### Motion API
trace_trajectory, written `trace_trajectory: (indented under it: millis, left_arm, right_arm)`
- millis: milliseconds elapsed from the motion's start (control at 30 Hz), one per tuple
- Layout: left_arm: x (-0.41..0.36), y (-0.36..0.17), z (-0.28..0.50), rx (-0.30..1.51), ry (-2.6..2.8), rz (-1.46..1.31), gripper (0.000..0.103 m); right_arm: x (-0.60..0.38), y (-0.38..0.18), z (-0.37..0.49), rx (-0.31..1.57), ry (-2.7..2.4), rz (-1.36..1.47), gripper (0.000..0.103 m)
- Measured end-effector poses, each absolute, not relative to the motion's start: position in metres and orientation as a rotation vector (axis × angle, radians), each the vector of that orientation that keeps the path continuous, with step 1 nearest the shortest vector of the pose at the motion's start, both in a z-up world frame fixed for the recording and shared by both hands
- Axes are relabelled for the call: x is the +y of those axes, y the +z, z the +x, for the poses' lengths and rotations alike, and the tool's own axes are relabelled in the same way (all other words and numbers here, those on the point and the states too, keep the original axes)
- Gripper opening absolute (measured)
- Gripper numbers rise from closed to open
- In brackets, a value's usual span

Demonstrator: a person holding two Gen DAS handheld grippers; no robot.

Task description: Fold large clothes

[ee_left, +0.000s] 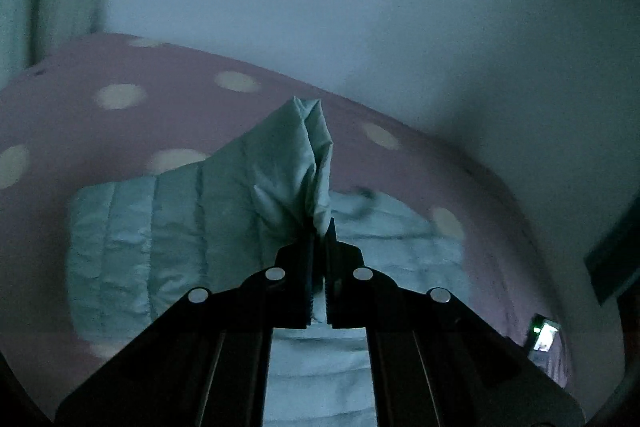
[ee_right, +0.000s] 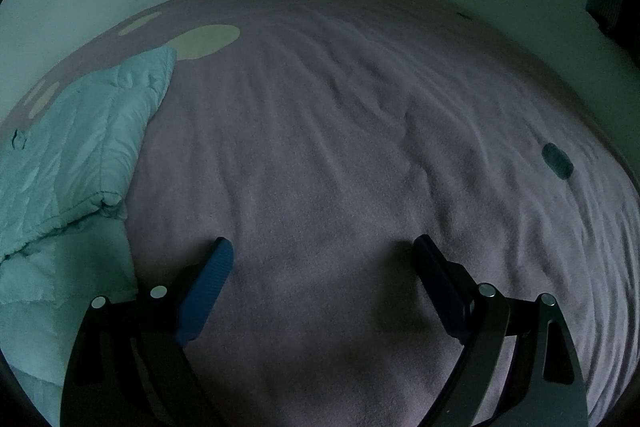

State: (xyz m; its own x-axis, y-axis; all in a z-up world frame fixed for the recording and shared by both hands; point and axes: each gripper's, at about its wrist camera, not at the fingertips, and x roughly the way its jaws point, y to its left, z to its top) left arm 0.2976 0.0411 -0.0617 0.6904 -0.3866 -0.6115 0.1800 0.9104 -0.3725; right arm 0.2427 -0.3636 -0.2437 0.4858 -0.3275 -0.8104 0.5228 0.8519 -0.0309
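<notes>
Right now I've got L gripper (ee_left: 320, 227) pinching the jacket (ee_left: 140, 247) corner, lifted off bedspread (ee_left: 80, 67); R gripper (ee_right: 324, 247) spread, empty, jacket toward bedspread's left edge.

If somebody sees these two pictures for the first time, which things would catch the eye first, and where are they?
First comes the pale green quilted jacket, spread on the pink dotted bed cover, with one part of it pinched up in the shut left gripper in the middle of the left wrist view. In the right wrist view, the right gripper stands wide open over bare cover, the jacket lying at its left.
</notes>
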Motion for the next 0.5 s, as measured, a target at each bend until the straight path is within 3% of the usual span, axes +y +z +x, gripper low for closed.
trace_trajectory:
  millis: [200, 500]
  left_arm:
    - [-0.094, -0.09, 0.326, 0.858, -0.475, -0.226, 0.004]
    - [-0.212, -0.139, 0.331, 0.976, -0.567, -0.137, 0.004]
  right_arm:
    - [-0.364, -0.243, 0.241, 0.928, -0.519, 0.239, 0.09]
    - [-0.364, -0.243, 0.24, 0.926, -0.512, 0.247, 0.091]
